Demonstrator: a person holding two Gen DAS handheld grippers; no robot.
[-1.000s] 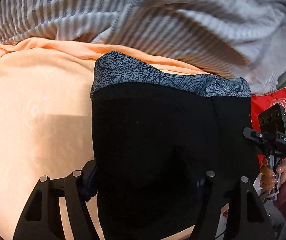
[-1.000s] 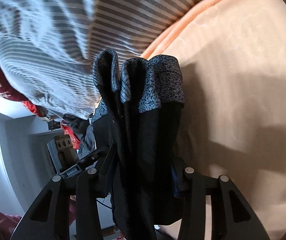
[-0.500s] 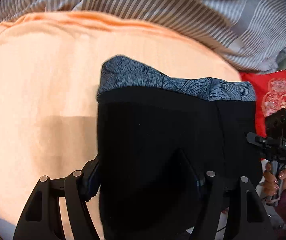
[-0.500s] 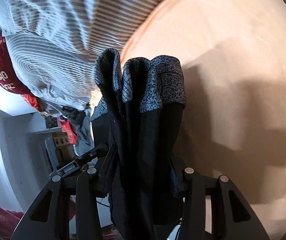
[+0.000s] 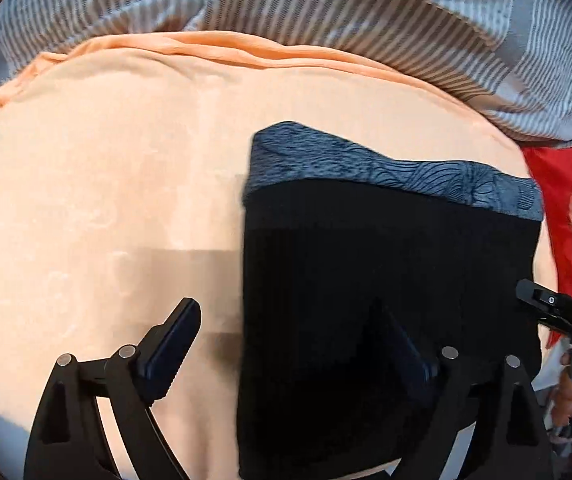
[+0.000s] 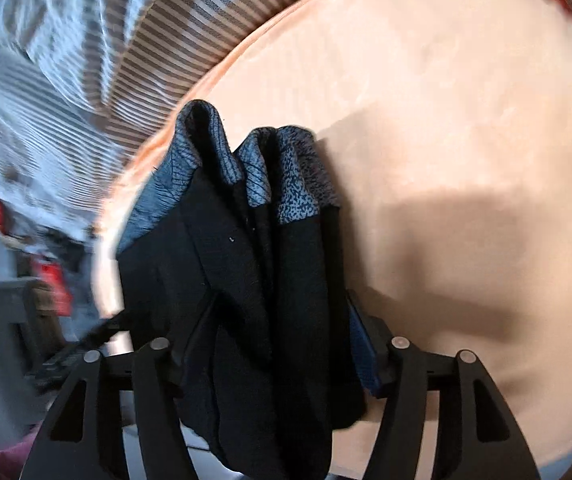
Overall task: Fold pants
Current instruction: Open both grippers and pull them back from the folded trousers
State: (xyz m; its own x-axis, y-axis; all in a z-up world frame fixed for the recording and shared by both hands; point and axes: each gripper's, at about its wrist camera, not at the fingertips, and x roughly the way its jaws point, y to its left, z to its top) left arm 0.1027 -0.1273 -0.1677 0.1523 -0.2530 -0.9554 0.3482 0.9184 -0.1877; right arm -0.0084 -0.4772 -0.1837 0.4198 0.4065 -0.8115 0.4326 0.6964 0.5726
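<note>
Black pants (image 5: 386, 272) with a grey patterned waistband (image 5: 366, 168) lie folded on the orange sheet (image 5: 105, 200). My left gripper (image 5: 286, 312) points down at their near left edge, its jaws opening. Its left finger (image 5: 173, 344) stands clear of the cloth over bare sheet, and the right finger is dark against the black fabric. In the right wrist view the pants (image 6: 253, 280) bunch in upright folds between the jaws of my right gripper (image 6: 281, 304), which are also opening. The blue right pad (image 6: 362, 344) shows beside the cloth. The right gripper (image 5: 558, 312) also shows at the left view's right edge.
A grey striped duvet (image 5: 366, 12) is heaped along the far side of the sheet. A red patterned cushion (image 5: 566, 192) lies at the right. A person's hand (image 5: 570, 392) holds the right gripper's handle. Room furniture (image 6: 25, 300) shows blurred beyond the bed's edge.
Both grippers' jaws have widened. The left finger of the left gripper has come off the pants' edge. The pants have sunk onto the sheet, away from the striped duvet.
</note>
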